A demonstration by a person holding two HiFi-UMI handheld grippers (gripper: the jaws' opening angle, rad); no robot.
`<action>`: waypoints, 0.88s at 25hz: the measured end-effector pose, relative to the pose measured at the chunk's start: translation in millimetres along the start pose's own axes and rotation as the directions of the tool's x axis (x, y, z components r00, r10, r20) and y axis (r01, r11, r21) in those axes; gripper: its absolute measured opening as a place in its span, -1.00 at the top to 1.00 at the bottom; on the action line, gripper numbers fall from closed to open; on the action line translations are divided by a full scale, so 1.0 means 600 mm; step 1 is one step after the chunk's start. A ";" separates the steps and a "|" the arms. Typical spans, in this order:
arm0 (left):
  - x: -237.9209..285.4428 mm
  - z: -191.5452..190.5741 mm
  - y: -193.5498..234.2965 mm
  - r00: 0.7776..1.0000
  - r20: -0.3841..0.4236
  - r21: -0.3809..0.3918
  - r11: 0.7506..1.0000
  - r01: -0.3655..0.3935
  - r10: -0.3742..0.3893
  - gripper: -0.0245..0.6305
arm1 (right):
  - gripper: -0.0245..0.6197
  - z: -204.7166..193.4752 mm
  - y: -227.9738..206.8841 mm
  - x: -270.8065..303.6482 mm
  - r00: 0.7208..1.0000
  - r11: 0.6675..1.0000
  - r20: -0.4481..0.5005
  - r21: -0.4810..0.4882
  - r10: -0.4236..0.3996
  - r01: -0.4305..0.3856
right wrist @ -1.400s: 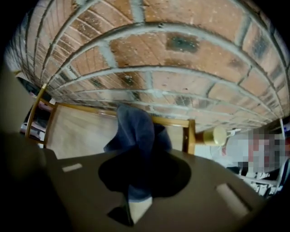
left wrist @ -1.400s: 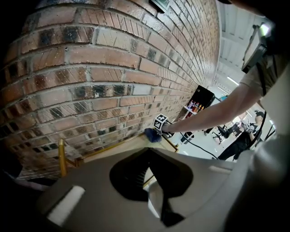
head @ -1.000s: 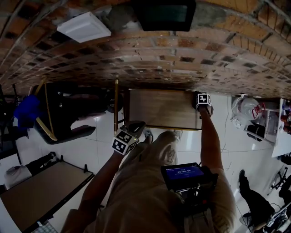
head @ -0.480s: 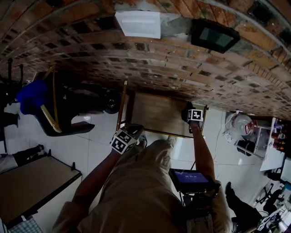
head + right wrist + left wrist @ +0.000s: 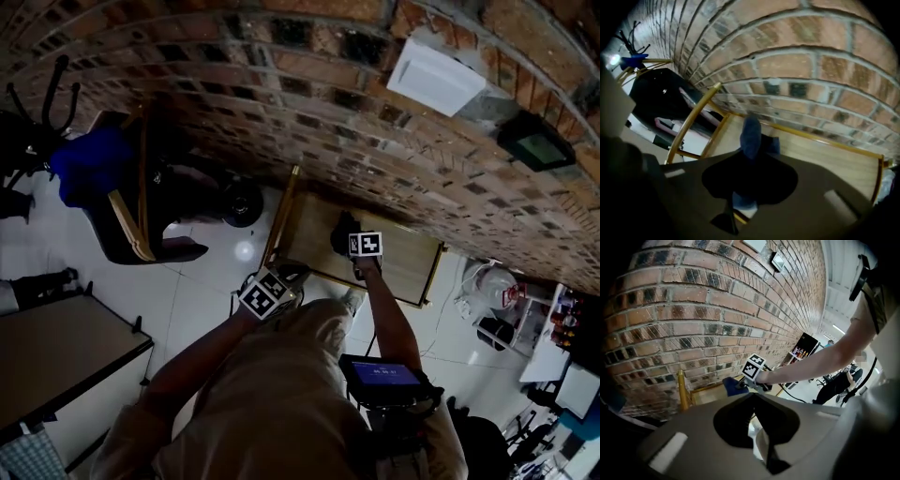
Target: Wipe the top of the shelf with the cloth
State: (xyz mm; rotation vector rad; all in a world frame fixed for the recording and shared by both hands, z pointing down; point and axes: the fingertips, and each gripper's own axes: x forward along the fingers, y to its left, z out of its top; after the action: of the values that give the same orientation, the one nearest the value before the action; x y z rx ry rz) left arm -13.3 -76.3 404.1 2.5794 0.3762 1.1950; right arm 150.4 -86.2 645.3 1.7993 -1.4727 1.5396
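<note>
The shelf top point(image 5: 398, 267) is a pale wood panel in a gold metal frame against the brick wall. My right gripper point(image 5: 349, 240) is over its left half, shut on a dark blue cloth point(image 5: 341, 234) that lies pressed on the wood. In the right gripper view the cloth point(image 5: 751, 133) sticks out ahead of the jaws onto the panel point(image 5: 820, 154). The left gripper view also shows the cloth point(image 5: 732, 383) under the right gripper point(image 5: 740, 384). My left gripper point(image 5: 284, 274) hangs off the shelf, by the person's thigh, its jaws together and empty.
A gold corner post point(image 5: 683, 390) and rail point(image 5: 691, 124) edge the shelf's left end. A dark chair with a blue garment point(image 5: 94, 164) stands to the left, a grey table point(image 5: 56, 356) at lower left, a white bag point(image 5: 487, 281) to the right. The brick wall point(image 5: 281, 84) rises behind.
My right gripper has dragged the cloth along the shelf top from its right end toward the left half. The head view has swung. The left gripper stays by the thigh.
</note>
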 end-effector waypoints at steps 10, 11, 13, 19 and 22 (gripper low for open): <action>-0.040 -0.069 0.032 1.000 0.015 -0.051 0.999 -0.011 0.011 0.92 | 0.70 0.067 0.198 0.131 0.989 0.989 -0.047 -0.033 0.143 -0.145; -0.044 -0.075 0.039 1.000 0.019 -0.056 0.998 -0.020 0.021 0.92 | 0.70 0.072 0.208 0.141 0.988 0.988 -0.049 -0.033 0.147 -0.149; -0.056 -0.081 0.052 0.999 0.023 -0.074 0.996 -0.039 0.041 0.92 | 0.70 0.082 0.224 0.161 0.987 0.987 -0.050 -0.031 0.153 -0.155; -0.093 -0.123 0.062 0.998 0.003 -0.145 0.987 -0.065 0.066 0.92 | 0.70 0.065 0.245 0.227 0.985 0.991 -0.105 -0.011 0.134 -0.136; -0.097 -0.133 0.059 0.998 0.006 -0.148 0.987 -0.062 0.063 0.92 | 0.70 0.046 0.239 0.253 0.982 0.997 -0.176 -0.030 0.070 -0.077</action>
State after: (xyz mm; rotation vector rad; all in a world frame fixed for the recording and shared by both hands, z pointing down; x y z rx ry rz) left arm -107.4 -118.4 425.4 2.4860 0.1978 1.1820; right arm 22.6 -236.4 719.3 1.5607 -1.4873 1.6492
